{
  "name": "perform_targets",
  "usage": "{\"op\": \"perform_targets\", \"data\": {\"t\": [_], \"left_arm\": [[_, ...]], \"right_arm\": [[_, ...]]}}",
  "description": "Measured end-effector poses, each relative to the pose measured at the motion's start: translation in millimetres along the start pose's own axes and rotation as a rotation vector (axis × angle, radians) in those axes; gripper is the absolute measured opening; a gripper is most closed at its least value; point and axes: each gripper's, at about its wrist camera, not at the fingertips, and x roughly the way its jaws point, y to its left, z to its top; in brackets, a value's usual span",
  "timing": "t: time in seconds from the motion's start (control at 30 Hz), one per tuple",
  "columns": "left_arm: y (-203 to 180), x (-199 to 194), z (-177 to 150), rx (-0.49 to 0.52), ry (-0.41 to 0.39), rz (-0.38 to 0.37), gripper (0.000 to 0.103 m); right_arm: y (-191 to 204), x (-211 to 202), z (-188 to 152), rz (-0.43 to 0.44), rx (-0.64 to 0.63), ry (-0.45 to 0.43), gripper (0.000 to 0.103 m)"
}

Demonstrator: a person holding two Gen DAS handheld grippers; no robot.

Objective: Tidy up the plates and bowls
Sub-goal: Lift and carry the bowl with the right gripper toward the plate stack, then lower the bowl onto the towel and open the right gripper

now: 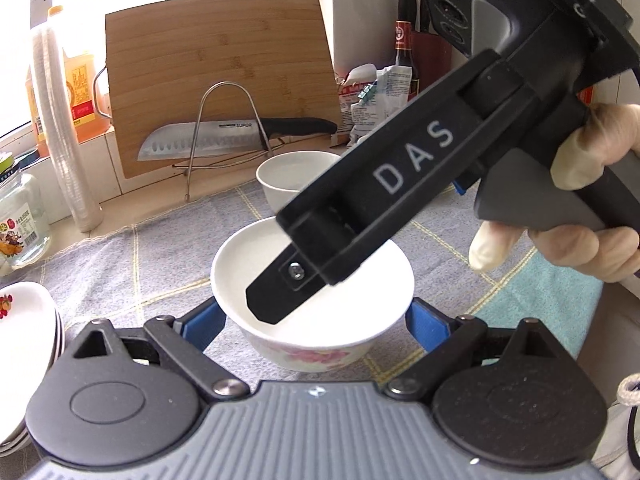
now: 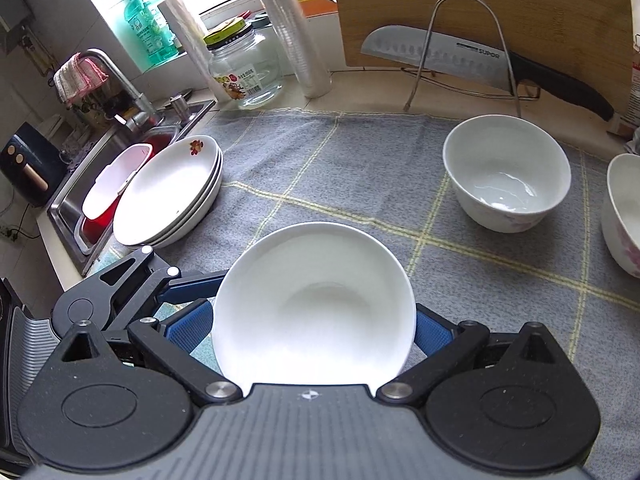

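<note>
A white bowl with a pink flower pattern (image 1: 316, 312) sits on the grey checked cloth (image 1: 152, 256), between my left gripper's blue pads (image 1: 200, 328), which stand wide at its sides. My right gripper (image 1: 288, 292) reaches over it from the right, one black finger inside the bowl. In the right wrist view the same bowl (image 2: 314, 308) fills the space between my right gripper's blue pads (image 2: 188, 326). A second bowl (image 2: 506, 174) stands farther back, a third (image 2: 624, 212) at the right edge. A stack of plates (image 2: 172, 192) lies at the left.
A bamboo cutting board (image 1: 220, 80) and a knife (image 1: 224, 136) on a wire rack stand at the back. A glass jar (image 2: 244, 68), stacked plastic cups (image 2: 296, 28) and bottles line the wall. The sink (image 2: 100, 184) with a red tub is at the left.
</note>
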Motion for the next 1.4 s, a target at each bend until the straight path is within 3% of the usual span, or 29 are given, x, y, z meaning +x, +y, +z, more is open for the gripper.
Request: {"op": "perform_targets", "data": {"t": [0.57, 1.4], "left_arm": [[44.5, -0.4, -17.0, -0.036, 0.015, -0.004, 0.096], [43.2, 13.2, -18.2, -0.072, 0.022, -0.013, 0.096]], "right_arm": [[31.4, 41.7, 20.2, -0.013, -0.008, 0.029, 0.103], [20.7, 47.5, 22.2, -0.025, -0.008, 0.042, 0.103]]}}
